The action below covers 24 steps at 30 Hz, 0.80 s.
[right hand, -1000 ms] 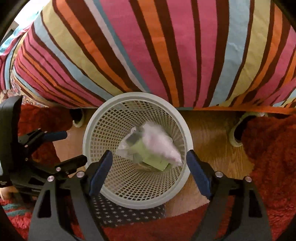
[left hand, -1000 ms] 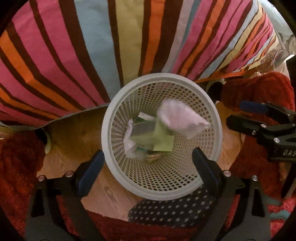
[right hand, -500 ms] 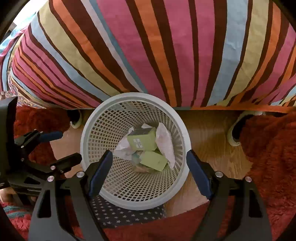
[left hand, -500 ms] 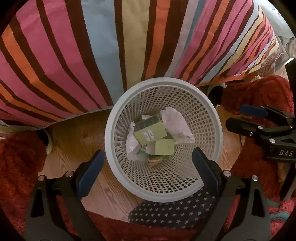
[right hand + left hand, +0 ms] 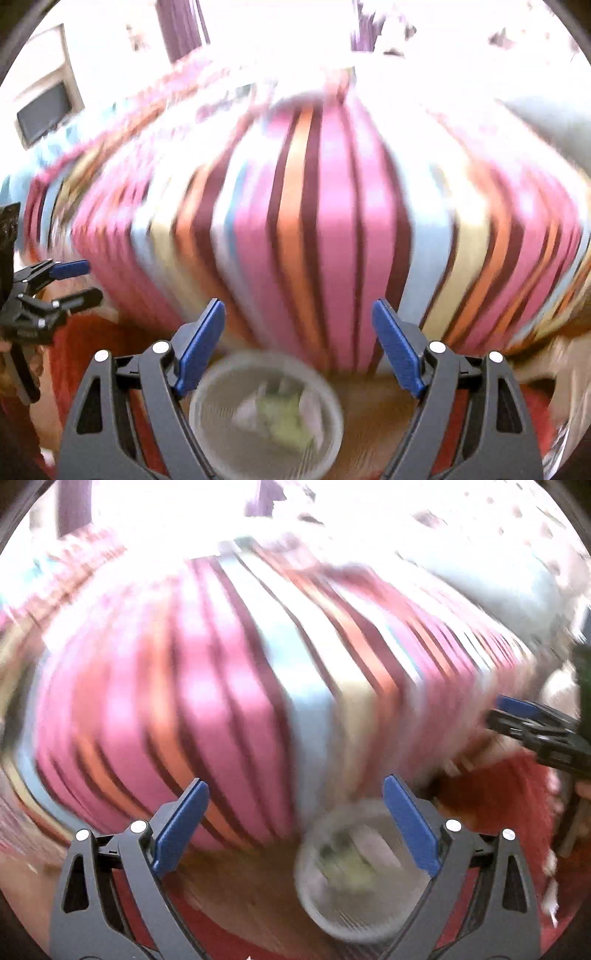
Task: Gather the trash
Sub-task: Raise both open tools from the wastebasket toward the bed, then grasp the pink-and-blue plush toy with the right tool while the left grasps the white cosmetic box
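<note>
Both grippers hanging empty over the trash basket beside the striped bed.

We are seeing the left gripper (image 5: 295,790) with its blue pads spread wide, nothing between them, and the right gripper (image 5: 298,309) gaping likewise, gripping nothing. Just below the fingers, the white mesh basket (image 5: 218,454) is standing on a wood floor (image 5: 240,886), holding trash (image 5: 284,417): pale crumpled paper and green pieces, all blurred. A red rug (image 5: 517,794) is lying beside the basket. Beyond, the striped bedcover (image 5: 332,229) is filling both views, smeared by motion. Farthest off, we are making out purple curtains (image 5: 181,29) against glaring light.
</note>
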Each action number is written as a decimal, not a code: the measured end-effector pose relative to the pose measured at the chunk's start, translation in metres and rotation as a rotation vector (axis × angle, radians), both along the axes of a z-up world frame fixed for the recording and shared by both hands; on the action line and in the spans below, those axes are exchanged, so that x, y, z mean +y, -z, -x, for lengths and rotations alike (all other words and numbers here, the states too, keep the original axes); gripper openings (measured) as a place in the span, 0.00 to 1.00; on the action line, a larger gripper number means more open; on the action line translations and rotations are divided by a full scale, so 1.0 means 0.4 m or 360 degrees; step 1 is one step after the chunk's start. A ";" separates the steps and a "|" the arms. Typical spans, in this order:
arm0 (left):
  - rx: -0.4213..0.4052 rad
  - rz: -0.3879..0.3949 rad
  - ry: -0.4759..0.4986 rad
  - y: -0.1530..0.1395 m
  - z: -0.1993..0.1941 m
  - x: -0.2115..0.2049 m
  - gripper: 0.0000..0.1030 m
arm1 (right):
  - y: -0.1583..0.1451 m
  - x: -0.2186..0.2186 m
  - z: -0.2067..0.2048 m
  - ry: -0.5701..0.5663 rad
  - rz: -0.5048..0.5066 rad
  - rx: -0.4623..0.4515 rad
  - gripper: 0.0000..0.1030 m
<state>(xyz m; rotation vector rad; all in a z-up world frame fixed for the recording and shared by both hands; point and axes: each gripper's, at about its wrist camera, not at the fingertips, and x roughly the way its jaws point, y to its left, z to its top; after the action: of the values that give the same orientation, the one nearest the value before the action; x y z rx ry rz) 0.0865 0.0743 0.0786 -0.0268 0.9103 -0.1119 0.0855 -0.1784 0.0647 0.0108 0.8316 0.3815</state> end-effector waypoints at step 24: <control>-0.0104 0.0041 -0.0409 -0.038 -0.754 0.352 0.90 | -0.075 0.206 -0.585 0.0525 -0.0090 -0.0076 0.75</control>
<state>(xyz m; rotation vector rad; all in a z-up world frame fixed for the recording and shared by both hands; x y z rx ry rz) 0.3880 0.2150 0.0939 -0.1625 0.8331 0.1138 0.3193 -0.0962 0.0948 0.1886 0.7561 0.0936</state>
